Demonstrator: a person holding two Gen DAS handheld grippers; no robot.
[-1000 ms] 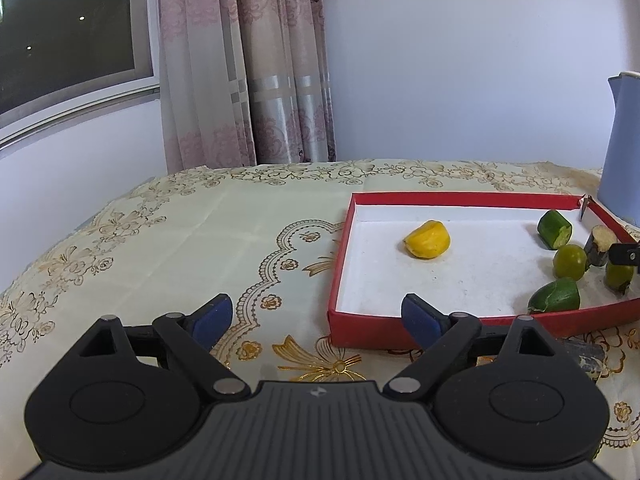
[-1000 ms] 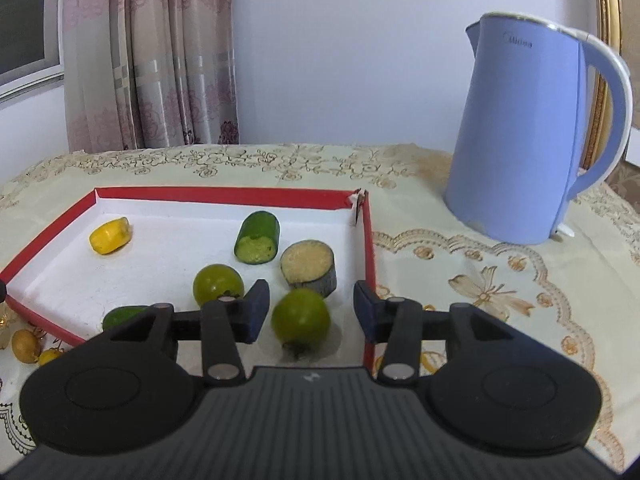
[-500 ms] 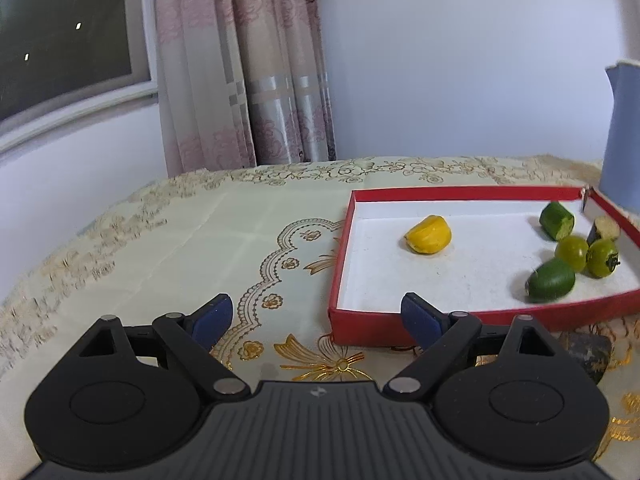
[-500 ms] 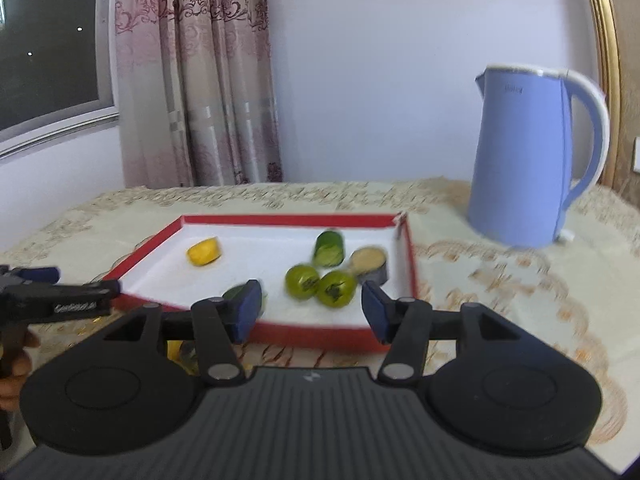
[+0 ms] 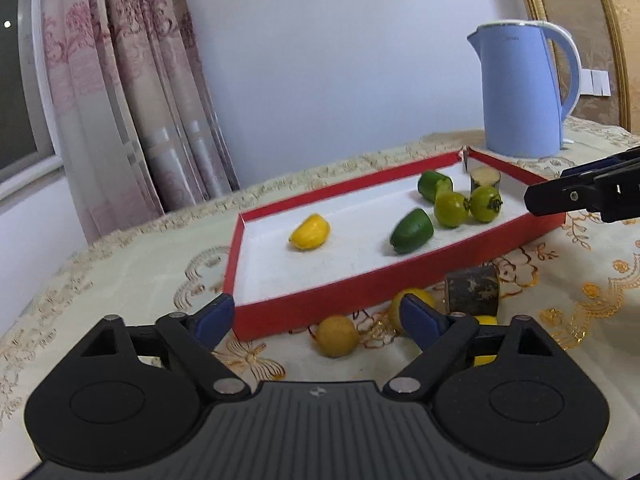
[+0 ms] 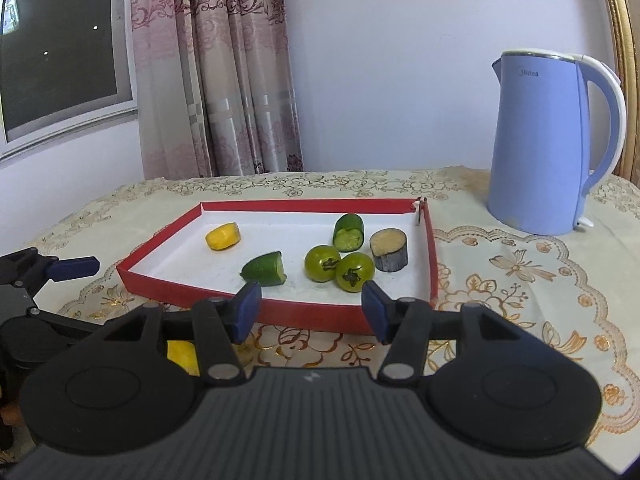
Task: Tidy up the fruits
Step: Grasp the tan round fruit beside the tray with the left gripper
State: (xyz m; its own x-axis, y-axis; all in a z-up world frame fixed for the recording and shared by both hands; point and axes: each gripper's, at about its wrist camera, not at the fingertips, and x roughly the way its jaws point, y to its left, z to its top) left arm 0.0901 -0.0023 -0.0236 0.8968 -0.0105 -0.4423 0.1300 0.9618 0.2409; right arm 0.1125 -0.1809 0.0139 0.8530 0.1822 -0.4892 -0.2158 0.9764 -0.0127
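Red tray (image 6: 430,264) holds green tomatoes (image 6: 321,263) and cucumber pieces (image 6: 349,232).

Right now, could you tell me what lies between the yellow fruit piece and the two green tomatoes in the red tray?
A green cucumber end piece lies there, clearest in the right wrist view.

The red tray (image 6: 430,256) holds 6 pieces: a yellow fruit (image 6: 223,235), 2 green tomatoes (image 6: 338,267) (touching each other), 2 cucumber chunks (image 6: 349,232) and a dark stump (image 6: 389,249). The right gripper (image 6: 311,313) gapes empty before it.
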